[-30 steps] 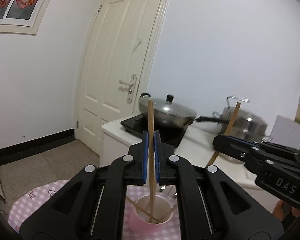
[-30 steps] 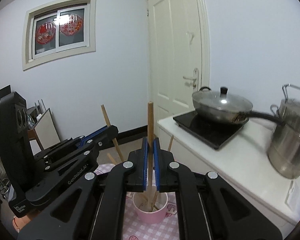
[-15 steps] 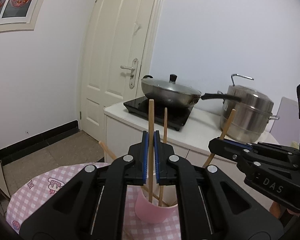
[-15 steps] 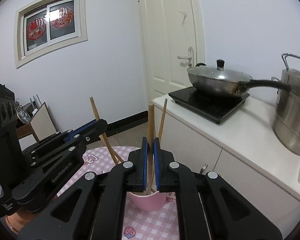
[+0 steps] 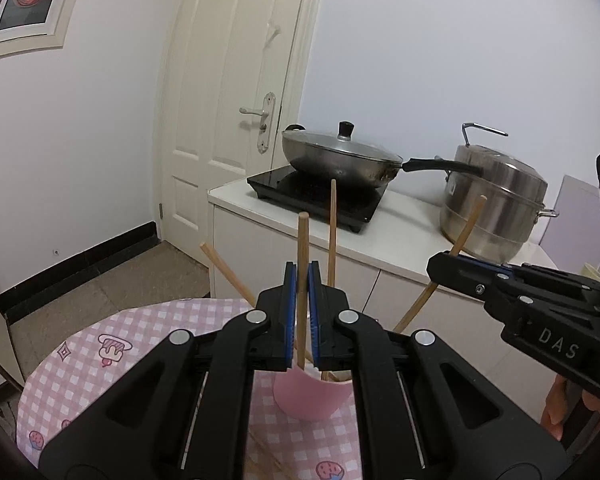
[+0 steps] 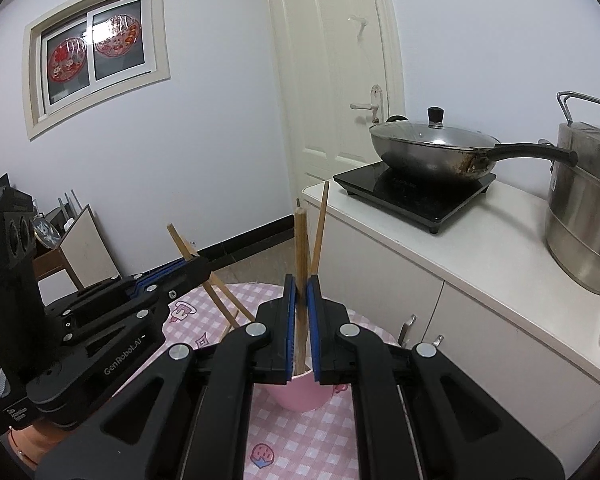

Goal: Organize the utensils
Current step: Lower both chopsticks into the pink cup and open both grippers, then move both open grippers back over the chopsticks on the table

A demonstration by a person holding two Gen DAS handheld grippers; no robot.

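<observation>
A: Left gripper (image 5: 302,280)?
B: Jaws narrow, blue pads clamped on one chopstick (image 5: 302,264). Stick near upright, top above the pads, lower end running down into the pink cup (image 5: 308,400) just below and ahead of the tips.

A: Right gripper (image 6: 300,284)?
B: Same. Pinched tight on its own stick (image 6: 300,240), lower end in the cup's mouth (image 6: 300,394).

A: Anything loose?
B: Two more sticks lean in the cup beyond the left pads, one steep (image 5: 332,232), one slanting out left (image 5: 226,270). Cup sits on a pink checked cloth (image 5: 84,368).

A: Hidden?
B: Cup's near rim and the stick bottoms sit behind the gripper bodies; cannot tell if the held sticks touch the cup floor. Thin sticks on the cloth under the left gripper, mostly cut off.
</observation>
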